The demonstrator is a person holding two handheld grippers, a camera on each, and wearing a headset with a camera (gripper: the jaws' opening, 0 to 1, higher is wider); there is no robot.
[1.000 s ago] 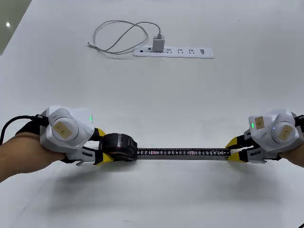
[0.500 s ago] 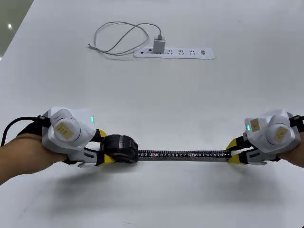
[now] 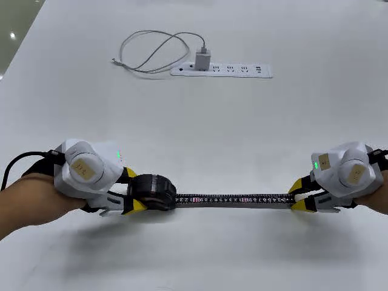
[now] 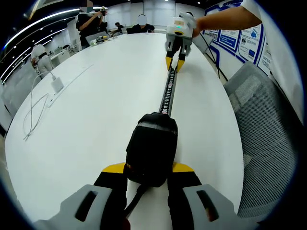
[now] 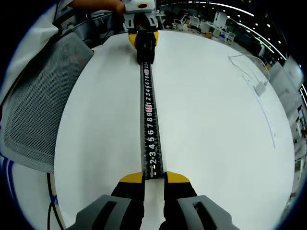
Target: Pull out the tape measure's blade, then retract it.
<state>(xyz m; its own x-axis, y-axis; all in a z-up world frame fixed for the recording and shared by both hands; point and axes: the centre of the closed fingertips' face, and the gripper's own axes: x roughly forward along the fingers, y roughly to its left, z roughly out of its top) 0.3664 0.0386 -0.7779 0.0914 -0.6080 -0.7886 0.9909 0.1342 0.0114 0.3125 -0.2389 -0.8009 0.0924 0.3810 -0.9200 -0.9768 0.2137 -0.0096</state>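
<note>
White tabletop (image 3: pixel 242 133): the left gripper (image 3: pixel 132 189) clamps the chunky black tape measure case (image 3: pixel 151 191), and the right gripper (image 3: pixel 298 194) pinches its thin numbered steel blade (image 3: pixel 233 198), stretched between them. It looks springy and probably snaps back, so grip the tip.

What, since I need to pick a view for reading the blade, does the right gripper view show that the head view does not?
The right gripper view adds large readable numerals along the blade, a grey mesh chair beside the table and desks in the room behind. The head view adds the power strip's row of sockets and the right gripper's white housing with its green light. Both share the blade stretched across the table, the left gripper shut on the black case and the right gripper shut on the blade's end.
</note>
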